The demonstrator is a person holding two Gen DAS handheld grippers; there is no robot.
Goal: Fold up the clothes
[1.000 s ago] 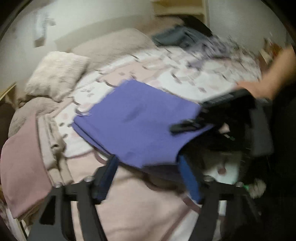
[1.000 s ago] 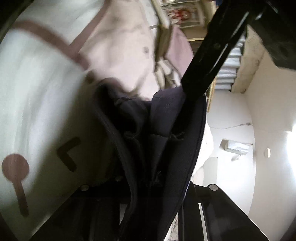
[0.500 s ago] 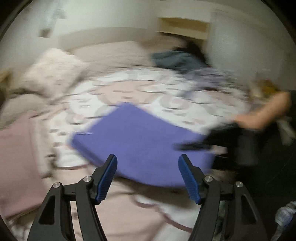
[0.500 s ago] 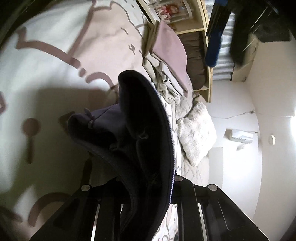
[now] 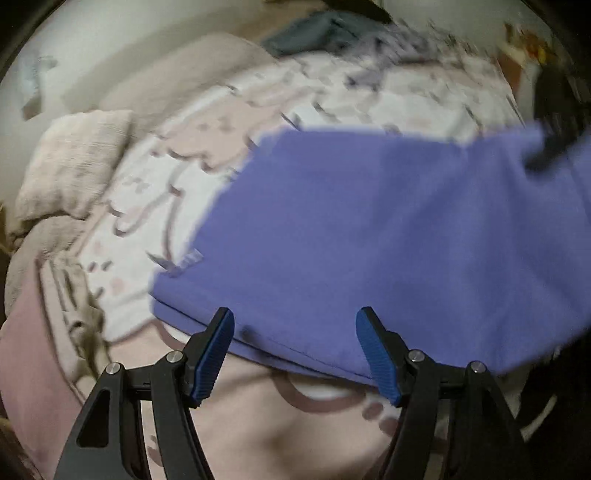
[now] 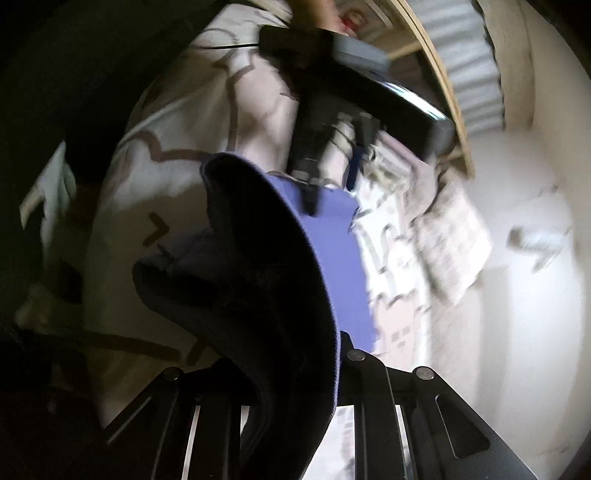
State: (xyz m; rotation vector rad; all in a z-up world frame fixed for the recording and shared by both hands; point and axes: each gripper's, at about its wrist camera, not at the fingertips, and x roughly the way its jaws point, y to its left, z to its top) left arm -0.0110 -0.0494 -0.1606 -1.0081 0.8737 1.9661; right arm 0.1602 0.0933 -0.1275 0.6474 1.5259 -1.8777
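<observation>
A folded purple garment (image 5: 369, 236) lies flat on the patterned bedspread (image 5: 155, 184), filling the middle and right of the left wrist view. My left gripper (image 5: 295, 350) is open and empty, its blue pads just over the garment's near edge. My right gripper (image 6: 273, 373) is shut on a fold of the same garment (image 6: 258, 280), which bulges dark toward the camera and hides the fingers. The flat purple part (image 6: 332, 236) shows beyond it. The left gripper (image 6: 332, 155) appears at the top of the right wrist view, blurred.
A cream pillow (image 5: 70, 162) lies at the left of the bed. Folded pink and beige clothes (image 5: 37, 332) are stacked at the left edge. Dark and patterned clothes (image 5: 332, 29) are piled at the far side. A wooden shelf (image 6: 436, 74) stands by the wall.
My left gripper let go of the purple garment's edge and opened, then came back close over its near edge. My right gripper kept hold and swung with its fold.
</observation>
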